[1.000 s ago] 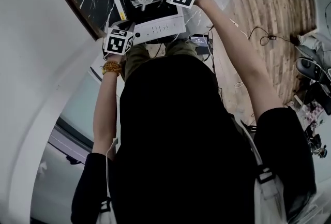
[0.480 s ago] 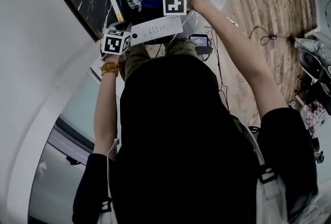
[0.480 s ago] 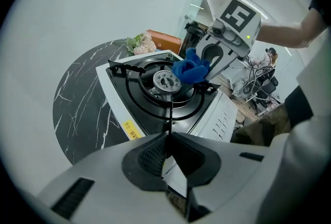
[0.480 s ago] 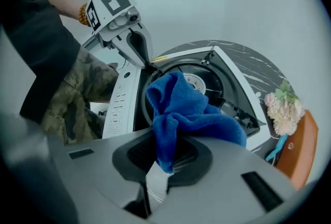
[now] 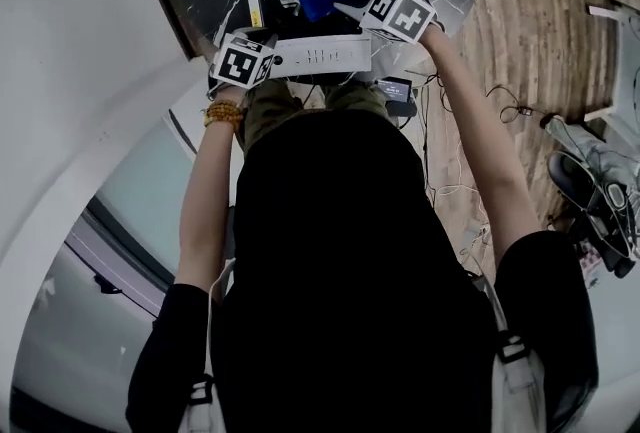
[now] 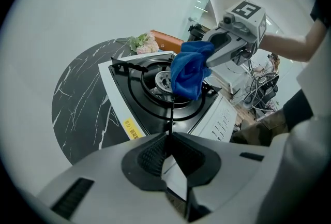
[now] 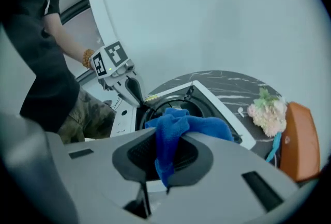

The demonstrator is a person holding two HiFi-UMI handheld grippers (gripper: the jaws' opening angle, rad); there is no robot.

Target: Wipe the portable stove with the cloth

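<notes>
cloth partly hides burner, stove corner clamped

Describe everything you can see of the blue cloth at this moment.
The cloth is bright blue and soft-looking, like microfibre, bunched into loose folds. The right gripper clamps one bunched part between its jaws, and a short tail pokes back through them in the right gripper view. The rest hangs over the burner in the middle of the stove. Whether its lower end presses on the burner cannot be told. Nothing else touches it.
</notes>
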